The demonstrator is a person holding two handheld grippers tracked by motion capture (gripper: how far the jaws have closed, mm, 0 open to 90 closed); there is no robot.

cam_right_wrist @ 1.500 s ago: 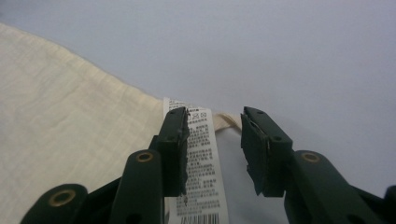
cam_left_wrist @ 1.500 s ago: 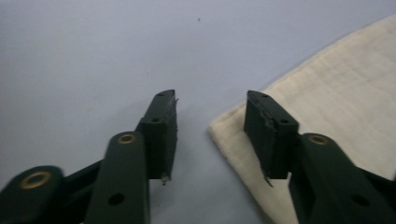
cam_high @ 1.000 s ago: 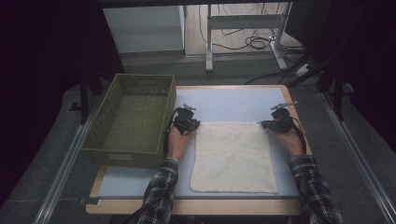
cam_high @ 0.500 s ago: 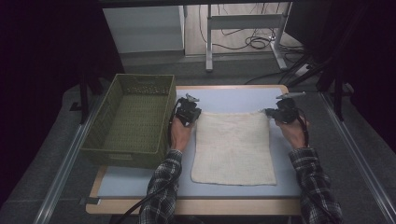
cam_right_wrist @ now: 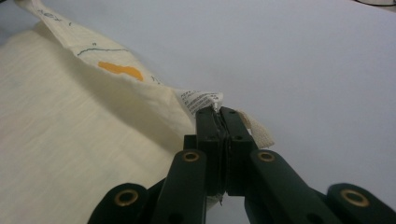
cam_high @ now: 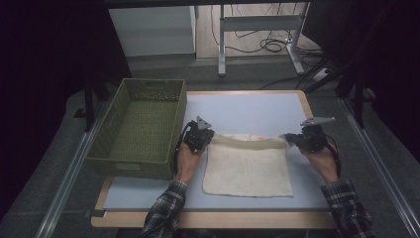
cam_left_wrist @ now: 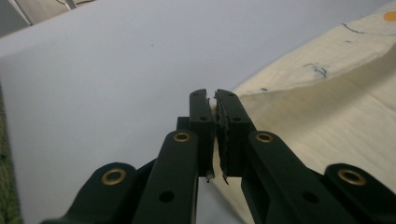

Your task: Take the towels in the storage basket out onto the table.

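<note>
The table (cam_high: pixel 247 106) and the green basket (cam_high: pixel 141 126) at left centre sit as before. The cream towel (cam_high: pixel 247 171), at lower centre, lay flat a second ago; now its far edge is lifted and drawn toward the person. The left gripper (cam_high: pixel 202 135) and right gripper (cam_high: pixel 306 140), each clamped on a far corner, have pulled back.

My pale blue table (cam_high: pixel 257 106) carries a cream towel (cam_high: pixel 247 171) and, at its left, a green basket (cam_high: pixel 141 126).

cream cloth (cam_high: pixel 247 168), far edge lifted and folding toward the near edge, rest flat on the table
</note>
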